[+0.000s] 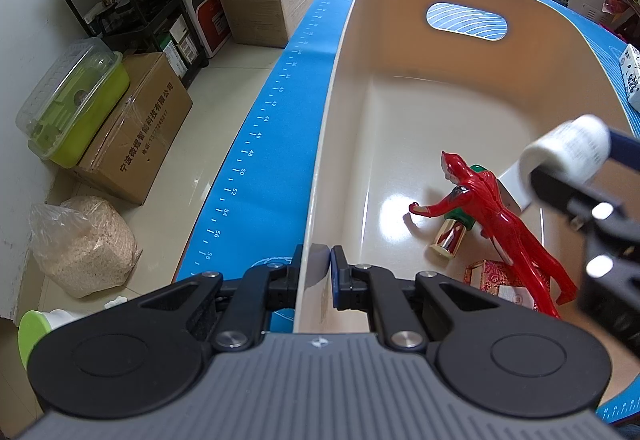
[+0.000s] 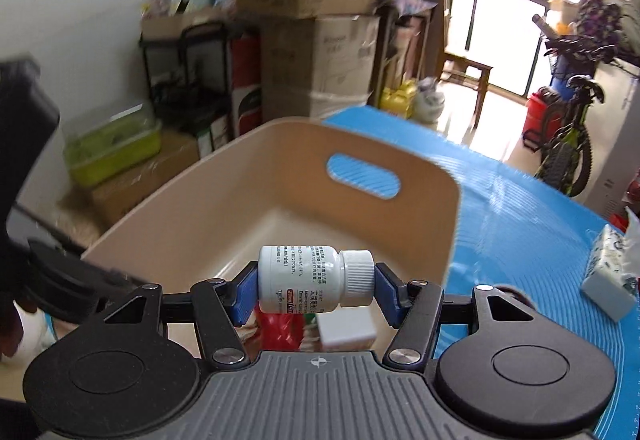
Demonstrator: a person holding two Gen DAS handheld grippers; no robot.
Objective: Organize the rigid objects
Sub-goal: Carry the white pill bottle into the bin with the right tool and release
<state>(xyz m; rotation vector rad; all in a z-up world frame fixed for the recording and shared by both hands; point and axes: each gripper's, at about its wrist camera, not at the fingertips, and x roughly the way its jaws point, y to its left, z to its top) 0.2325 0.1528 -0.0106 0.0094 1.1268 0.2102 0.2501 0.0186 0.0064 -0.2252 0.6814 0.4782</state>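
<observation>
A beige plastic bin (image 1: 340, 87) stands on the blue mat (image 1: 256, 143). My left gripper (image 1: 316, 272) is shut on the bin's near-left rim. Inside the bin lie a red toy figure (image 1: 496, 215), a green-and-gold bottle (image 1: 452, 236), a red patterned box (image 1: 488, 272) and a white box (image 1: 516, 187). My right gripper (image 2: 316, 288) is shut on a white pill bottle (image 2: 308, 278), held sideways above the bin (image 2: 420, 175). That bottle also shows blurred in the left wrist view (image 1: 568, 149), over the bin's right side.
A tissue pack (image 2: 612, 272) lies on the mat (image 2: 520, 224) right of the bin. Off the table's left edge are cardboard boxes (image 1: 136, 135), a green container (image 1: 72, 107), a sack (image 1: 84, 244) and a black shelf (image 1: 132, 3). A bicycle (image 2: 568, 143) stands far right.
</observation>
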